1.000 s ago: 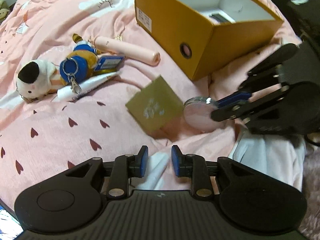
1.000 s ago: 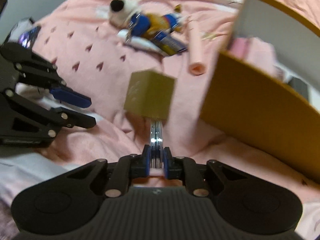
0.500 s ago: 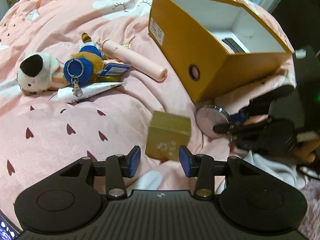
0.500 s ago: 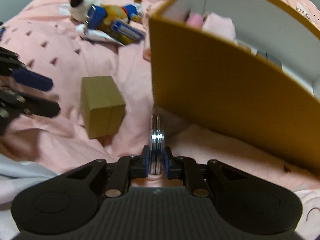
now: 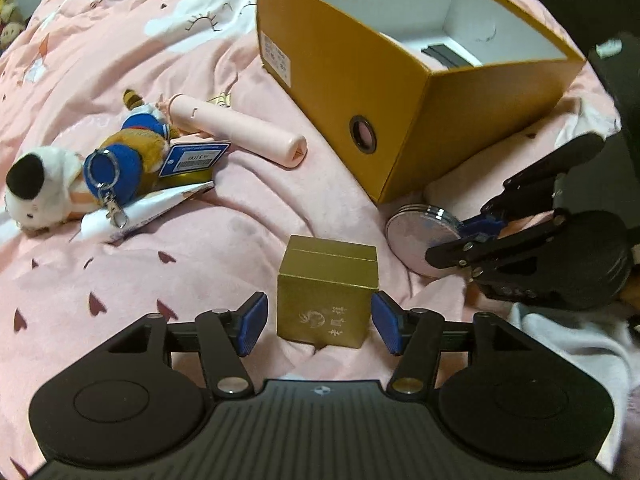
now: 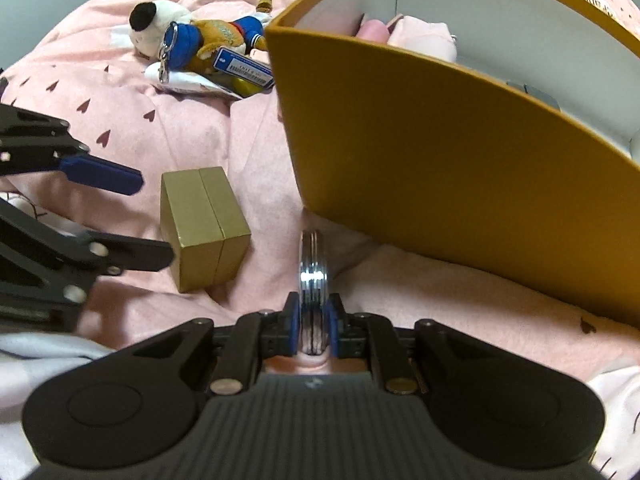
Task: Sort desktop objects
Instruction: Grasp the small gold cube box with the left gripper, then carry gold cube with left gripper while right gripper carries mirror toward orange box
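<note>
Two things are in play for me: the small gold box (image 5: 326,300) low in the middle of the left wrist view, and the round compact mirror (image 6: 314,268) just above the bottom centre of the right wrist view.

I judge the gold box to be light, stiff card with smooth, somewhat slippery sides; it sits upright on the soft pink bedspread (image 5: 200,248), so it could tip or sink if nudged. My left tool (image 5: 318,322) has just been opening and now stands wide, one pad on either side of the box with a gap on each, nothing pressed. I would take it by the two flat side faces, low down, with a gentle squeeze so the card does not crush.

The mirror looks hard, thin, glossy and breakable. My right tool (image 6: 314,328) is narrow and clamped on its rim, edge-on, just beside the near wall of the yellow storage box (image 6: 440,152).

Further out, in the upper left of the left view, lie a plush keychain toy (image 5: 80,176), a white tube (image 5: 144,208) and a pink cylinder (image 5: 240,136).
</note>
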